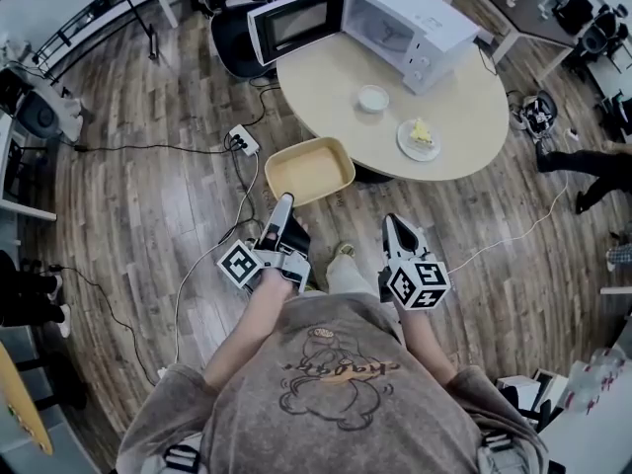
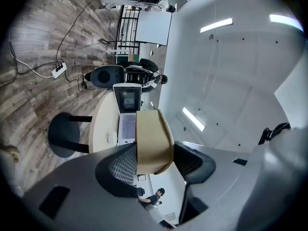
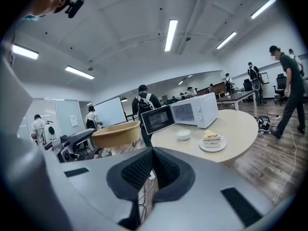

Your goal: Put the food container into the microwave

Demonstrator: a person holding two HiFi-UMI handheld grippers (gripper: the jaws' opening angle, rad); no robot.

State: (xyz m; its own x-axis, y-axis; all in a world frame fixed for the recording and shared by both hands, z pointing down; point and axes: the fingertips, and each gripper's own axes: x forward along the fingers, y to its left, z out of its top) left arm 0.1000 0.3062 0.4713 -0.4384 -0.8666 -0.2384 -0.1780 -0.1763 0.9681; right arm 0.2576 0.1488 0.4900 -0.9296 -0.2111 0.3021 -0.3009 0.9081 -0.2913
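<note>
A tan rectangular food container [image 1: 310, 170] hangs in the air just in front of the round table [image 1: 326, 82]. My left gripper [image 1: 283, 203] is shut on its near rim. In the left gripper view the container's wall [image 2: 153, 139] sits between the two pads of that gripper [image 2: 155, 161]. The white microwave [image 1: 410, 23] stands at the table's far side with its door [image 1: 296, 20] swung wide open to the left. My right gripper [image 1: 396, 223] is to the right of the container, shut and holding nothing. From the right gripper view the container [image 3: 115, 134] is at the left, the microwave [image 3: 195, 110] beyond.
A small white bowl [image 1: 373, 98] and a plate with a cake slice [image 1: 419, 138] sit on the table in front of the microwave. A power strip [image 1: 243, 141] with cables lies on the wooden floor at the left. A black chair [image 1: 229, 36] stands behind the open door.
</note>
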